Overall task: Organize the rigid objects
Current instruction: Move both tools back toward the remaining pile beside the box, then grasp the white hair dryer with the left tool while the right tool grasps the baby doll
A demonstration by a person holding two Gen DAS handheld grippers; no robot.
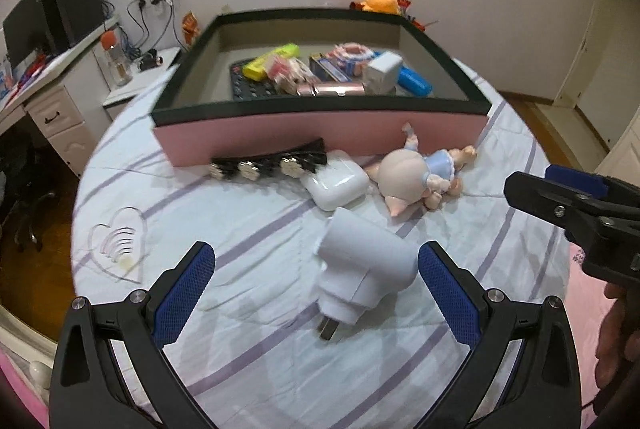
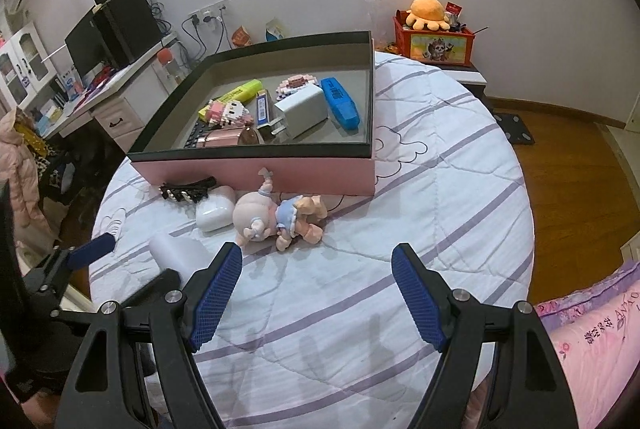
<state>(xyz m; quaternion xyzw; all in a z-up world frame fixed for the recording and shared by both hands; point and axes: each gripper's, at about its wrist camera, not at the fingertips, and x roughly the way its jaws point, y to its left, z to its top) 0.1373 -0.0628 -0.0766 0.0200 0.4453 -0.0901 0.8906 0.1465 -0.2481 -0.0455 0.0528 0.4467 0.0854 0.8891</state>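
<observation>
A white plastic wall charger with a rounded, cylinder-like body (image 1: pixel 362 263) lies on its side on the pale quilted bedspread with lilac stripes (image 1: pixel 248 229), its two dark metal prongs pointing toward the camera in the left wrist view. Its smooth matte shell is clean and unmarked, with a squarer plug block at the prong end and a rolled upper edge. The left gripper (image 1: pixel 316 269) hangs over it with its blue-padded jaws spread wide on either side of the charger, neither pad pressing on it. The right gripper (image 2: pixel 318 277) has its jaws apart as well, with only bare bedspread between them. Just beyond the charger lie a glossy white rounded earbud case (image 1: pixel 336 185), a small baby doll in a blue dress (image 1: pixel 420 177) lying on its side, and a black hair clip set with three pale flower studs (image 1: pixel 268 163) that rests against the front wall of a large shallow box with pink sides and a dark green rim (image 1: pixel 320 133). Inside the box sit a yellow highlighter (image 2: pixel 236 97), a blue marker-shaped case (image 2: pixel 342 103), a grey-white square charger block (image 2: pixel 302 109), a pink metallic tube (image 1: pixel 332 90) and pink-and-white block figures (image 2: pixel 228 111), crowded toward the near half.
</observation>
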